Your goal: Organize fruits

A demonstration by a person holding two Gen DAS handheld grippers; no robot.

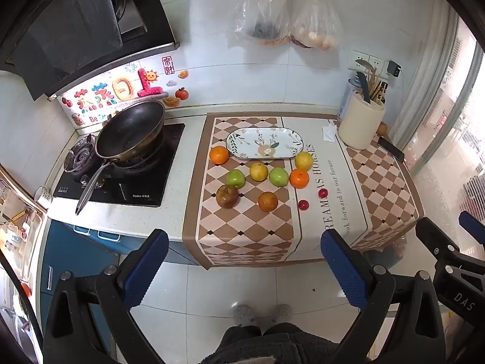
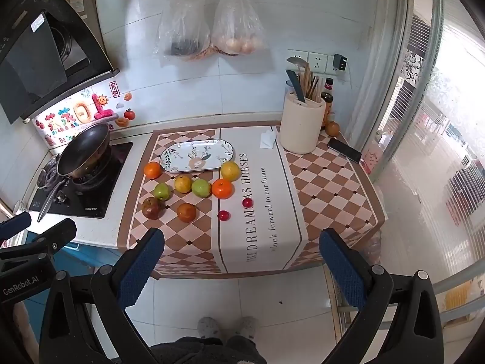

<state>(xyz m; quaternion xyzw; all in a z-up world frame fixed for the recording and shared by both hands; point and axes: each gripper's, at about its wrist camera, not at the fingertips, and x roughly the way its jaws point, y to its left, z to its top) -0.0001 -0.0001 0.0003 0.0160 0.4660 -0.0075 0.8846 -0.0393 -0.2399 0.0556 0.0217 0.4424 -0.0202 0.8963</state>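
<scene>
orange, green and yellow fruits (image 1: 259, 171) beside plate (image 1: 264, 143); both hand-held grippers spread, holding nothing

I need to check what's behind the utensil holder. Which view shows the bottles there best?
The right wrist view: two bottles stand clear beside the utensil holder. In the left wrist view, the holder hides them.

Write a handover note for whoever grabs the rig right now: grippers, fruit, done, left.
Left gripper: open, empty, held back from the counter.
Right gripper: same.
Plate: empty, at the back of the checkered mat.
Fruit: all loose on the mat in front of the plate, including three oranges, two green apples, a dark red apple and two small red fruits.
Done: nothing.
Left: every fruit, presumably onto the plate.
</scene>
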